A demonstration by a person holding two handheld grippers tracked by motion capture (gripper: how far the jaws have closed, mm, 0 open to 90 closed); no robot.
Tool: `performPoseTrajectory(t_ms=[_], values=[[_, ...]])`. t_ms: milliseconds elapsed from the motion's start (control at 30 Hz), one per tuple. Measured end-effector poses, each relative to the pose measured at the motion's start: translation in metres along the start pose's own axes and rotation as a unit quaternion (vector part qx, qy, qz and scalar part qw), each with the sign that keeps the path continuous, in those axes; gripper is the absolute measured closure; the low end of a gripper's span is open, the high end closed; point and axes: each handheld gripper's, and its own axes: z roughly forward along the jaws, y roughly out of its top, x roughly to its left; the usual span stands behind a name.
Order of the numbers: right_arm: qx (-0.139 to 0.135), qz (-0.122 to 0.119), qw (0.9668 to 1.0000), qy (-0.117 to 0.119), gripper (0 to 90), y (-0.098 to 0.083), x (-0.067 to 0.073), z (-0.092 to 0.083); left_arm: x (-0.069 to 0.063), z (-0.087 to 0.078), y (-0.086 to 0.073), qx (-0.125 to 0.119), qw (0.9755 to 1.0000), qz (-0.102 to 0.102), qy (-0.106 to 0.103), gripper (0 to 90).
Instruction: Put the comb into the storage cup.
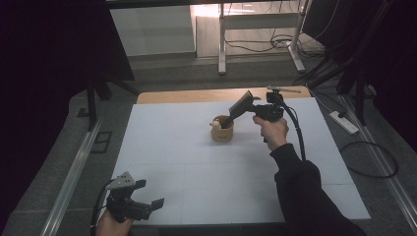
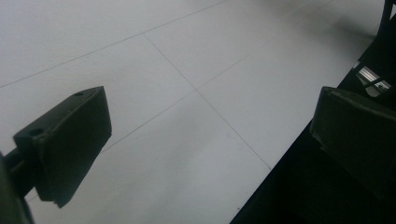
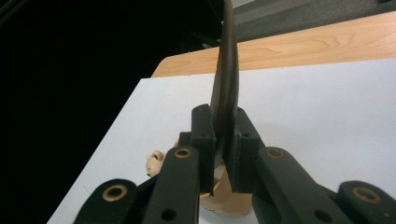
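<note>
High view: a dark, flat spatula-like utensil is held by the right tool, its lower end inside a small wooden holder that stands near the middle of the white counter. A pale, small-headed item is also seen in the holder. The utensil leans steeply, so the light holder could be tipped or dragged if the utensil is pushed sideways against its rim. The left tool is kept well apart at the counter's near edge, so no steadying of the holder is offered.

Left gripper view: the jaws are spread wide with nothing between them, over bare counter.

Right gripper view: the pads are clamped on the utensil's thin curved blade. The hold is on a narrow, smooth edge, so the utensil might pivot or slip in the grip if it catches inside the holder
</note>
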Motion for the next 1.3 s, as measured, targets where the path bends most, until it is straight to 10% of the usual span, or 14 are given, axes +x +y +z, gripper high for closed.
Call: performPoseTrajectory(t_ms=[600,1300], values=[[0.003,-0.002,0.9998,-0.018,79.4,-0.004,-0.009,-0.001,0.001,0.000,0.000,0.000,1.0000,-0.002,-0.001,0.0],[0.013,-0.099,0.9931,-0.063,45.2,-0.007,0.005,-0.002,0.001,0.000,0.000,0.001,1.0000,-0.002,0.000,0.0]])
